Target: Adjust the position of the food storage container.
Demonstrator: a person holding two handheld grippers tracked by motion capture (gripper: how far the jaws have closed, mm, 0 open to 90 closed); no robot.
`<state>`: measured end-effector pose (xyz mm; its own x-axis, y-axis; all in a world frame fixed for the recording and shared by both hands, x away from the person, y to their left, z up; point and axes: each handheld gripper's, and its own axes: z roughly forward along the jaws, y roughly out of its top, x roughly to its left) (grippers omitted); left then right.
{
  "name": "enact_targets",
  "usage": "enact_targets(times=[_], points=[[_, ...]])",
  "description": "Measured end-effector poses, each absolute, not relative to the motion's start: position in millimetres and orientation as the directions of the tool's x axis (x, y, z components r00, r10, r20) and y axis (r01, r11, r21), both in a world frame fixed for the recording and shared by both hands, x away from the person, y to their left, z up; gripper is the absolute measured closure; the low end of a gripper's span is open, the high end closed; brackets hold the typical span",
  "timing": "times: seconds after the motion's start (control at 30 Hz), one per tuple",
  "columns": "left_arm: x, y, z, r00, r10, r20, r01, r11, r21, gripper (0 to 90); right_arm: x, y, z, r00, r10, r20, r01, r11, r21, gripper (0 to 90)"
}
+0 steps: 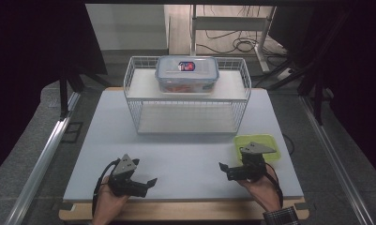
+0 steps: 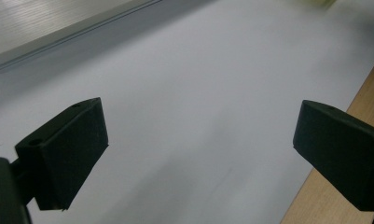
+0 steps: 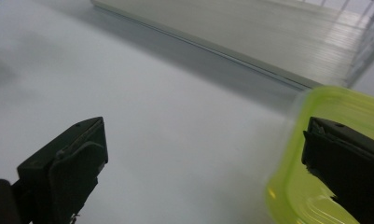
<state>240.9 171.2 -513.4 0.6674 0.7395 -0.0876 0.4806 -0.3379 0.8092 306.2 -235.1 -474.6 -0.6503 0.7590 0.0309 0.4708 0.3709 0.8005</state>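
Dim lab, white tabletop (image 1: 185,164) with one white wire-mesh shelf rack (image 1: 185,101) at the back; one clear plastic snap-lid food box (image 1: 187,72) sits on its upper shelf, one flat lime-green plastic lid (image 1: 265,140) lies front right, just beside the right gripper (image 3: 203,163). Both left gripper (image 2: 198,154) and right have jaws wide apart, empty. Box looks rigid, light, slick, likely best gripped by the rim or a side latch; lid thin and flexy, take by an edge.

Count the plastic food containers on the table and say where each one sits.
2. A clear lidded container on the wire rack's top shelf, and a yellow-green container on the table's right side, beside the right gripper. None seems hidden.
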Motion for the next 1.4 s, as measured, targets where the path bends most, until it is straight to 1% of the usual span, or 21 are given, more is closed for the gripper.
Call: enact_targets(times=[0.07,0.2,0.3,0.47,0.67,0.7,0.87,0.93,1.2,1.4], points=[[241.0,170.4,-514.2,0.670,0.737,-0.088,0.482,-0.341,0.807,2.9,309.5,-242.5,-473.6,-0.632,0.774,0.033,0.485,0.363,0.795,1.6],[241.4,169.9,-515.1,0.674,0.734,-0.088,0.481,-0.345,0.806,2.9,314.7,-259.5,-469.3,-0.583,0.811,0.043,0.512,0.326,0.795,10.4],[242.0,170.0,-516.5,0.675,0.732,-0.092,0.485,-0.346,0.803,2.9,317.1,-271.4,-465.9,-0.549,0.835,0.036,0.524,0.310,0.793,21.1],[241.9,169.7,-516.5,0.677,0.730,-0.089,0.483,-0.350,0.803,3.0,320.4,-291.2,-461.5,-0.505,0.863,0.028,0.537,0.289,0.792,44.8],[242.1,169.1,-516.8,0.679,0.729,-0.089,0.486,-0.355,0.799,3.3,325.5,-319.4,-459.5,-0.460,0.888,0.015,0.546,0.269,0.794,66.4],[242.3,169.2,-517.0,0.679,0.728,-0.091,0.487,-0.355,0.798,3.3,326.4,-324.8,-459.3,-0.451,0.892,0.008,0.547,0.269,0.793,71.9],[243.0,169.2,-518.2,0.681,0.727,-0.093,0.491,-0.359,0.794,3.5,330.6,-342.9,-459.9,-0.404,0.915,-0.013,0.558,0.258,0.789,86.8],[243.2,169.0,-518.6,0.681,0.727,-0.093,0.492,-0.359,0.793,3.7,333.2,-350.1,-460.7,-0.387,0.922,-0.026,0.561,0.258,0.786,89.2],[244.8,169.2,-520.3,0.680,0.727,-0.099,0.498,-0.358,0.790,4.2,347.4,-373.9,-470.0,-0.291,0.955,-0.062,0.597,0.232,0.768,89.5],[245.6,169.1,-521.4,0.679,0.727,-0.102,0.502,-0.359,0.786,4.3,361.8,-379.9,-480.1,-0.289,0.955,-0.067,0.617,0.239,0.750,89.3]])
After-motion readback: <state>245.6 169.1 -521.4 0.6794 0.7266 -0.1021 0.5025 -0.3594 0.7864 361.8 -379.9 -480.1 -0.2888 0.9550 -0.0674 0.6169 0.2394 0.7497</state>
